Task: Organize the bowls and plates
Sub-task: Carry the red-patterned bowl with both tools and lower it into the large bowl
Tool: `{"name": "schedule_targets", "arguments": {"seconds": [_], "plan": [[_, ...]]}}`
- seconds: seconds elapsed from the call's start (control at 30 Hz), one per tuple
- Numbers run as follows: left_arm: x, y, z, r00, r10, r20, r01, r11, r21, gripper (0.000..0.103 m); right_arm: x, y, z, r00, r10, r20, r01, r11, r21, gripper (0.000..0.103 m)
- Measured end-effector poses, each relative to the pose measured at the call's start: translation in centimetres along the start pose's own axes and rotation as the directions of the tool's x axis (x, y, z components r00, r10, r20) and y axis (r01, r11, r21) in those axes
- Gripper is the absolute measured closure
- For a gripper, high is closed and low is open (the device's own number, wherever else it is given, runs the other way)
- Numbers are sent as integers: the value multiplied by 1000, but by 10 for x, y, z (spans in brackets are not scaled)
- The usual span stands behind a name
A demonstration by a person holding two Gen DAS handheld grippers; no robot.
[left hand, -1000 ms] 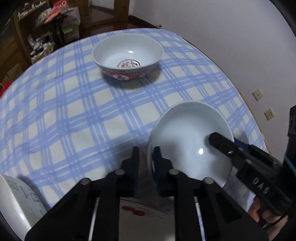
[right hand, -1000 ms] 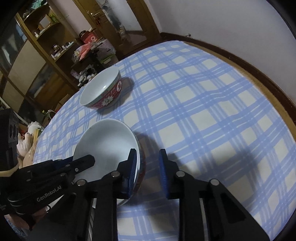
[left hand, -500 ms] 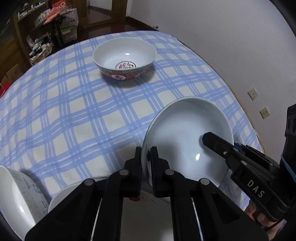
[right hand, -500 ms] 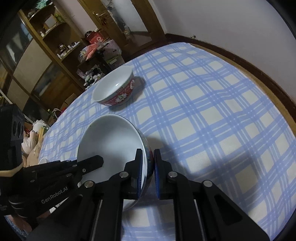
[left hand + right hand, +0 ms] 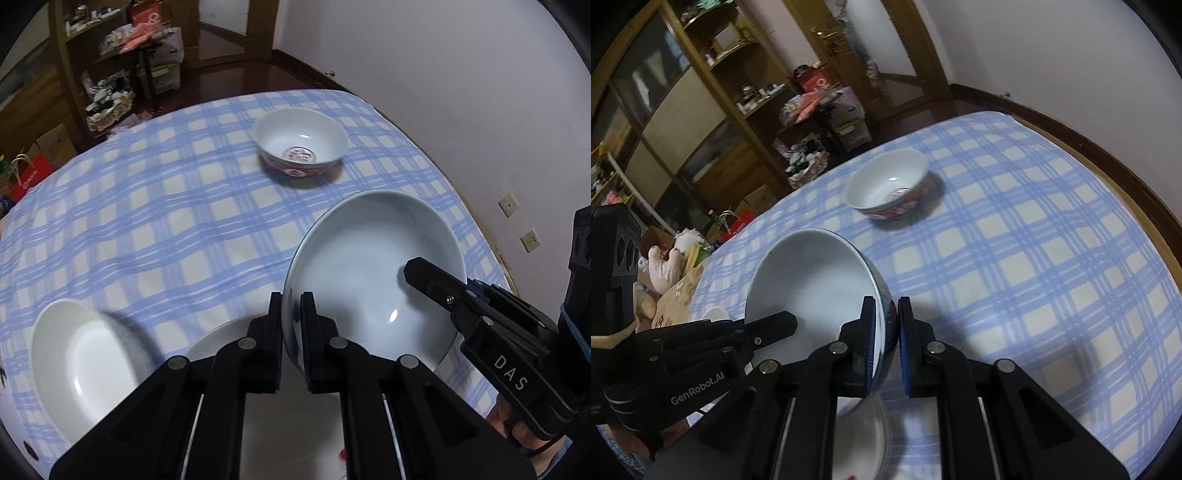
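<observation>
Bowls were only partly sorted at this point: both grippers were clamped tight on opposite rims of the big white ceramic bowl with the red and blue pattern outside [image 5: 373, 273], the left gripper [image 5: 291, 314] at lower centre of its view and the right gripper [image 5: 884, 325] at lower centre of its own, holding it clear of the blue-and-white checked tablecloth [image 5: 155, 221]. Right below sat a white plate [image 5: 221, 336], probably the landing spot. Still loose were the smaller red-patterned white bowl [image 5: 301, 147] upper centre and a deep white plate [image 5: 81, 362] lower left, so I'd say most stacking was left.
</observation>
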State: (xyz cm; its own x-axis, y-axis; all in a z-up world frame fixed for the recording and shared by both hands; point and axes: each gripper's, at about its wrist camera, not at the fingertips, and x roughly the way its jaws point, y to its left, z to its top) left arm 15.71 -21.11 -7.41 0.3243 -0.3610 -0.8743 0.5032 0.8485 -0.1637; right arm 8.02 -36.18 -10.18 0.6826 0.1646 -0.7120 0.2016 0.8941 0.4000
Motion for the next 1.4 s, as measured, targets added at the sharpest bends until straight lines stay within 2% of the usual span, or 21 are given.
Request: {"name": "schedule_targets", "arguments": {"seconds": [0.6,1.13,1.4], "plan": [[-74,67,-39,995,90,51,-86,994,-69,93,-8,97,-16,998,55,1,-55,989,-135,91],[-103,121,-66,983,166,75,-154,977,-147,93,2,166,-38,997,71,-20,-73,972,-222,90],[-108,154,-77,984,164,71,-145,965,-219,93,18,189,-44,993,104,-55,-114,968,-224,90]]}}
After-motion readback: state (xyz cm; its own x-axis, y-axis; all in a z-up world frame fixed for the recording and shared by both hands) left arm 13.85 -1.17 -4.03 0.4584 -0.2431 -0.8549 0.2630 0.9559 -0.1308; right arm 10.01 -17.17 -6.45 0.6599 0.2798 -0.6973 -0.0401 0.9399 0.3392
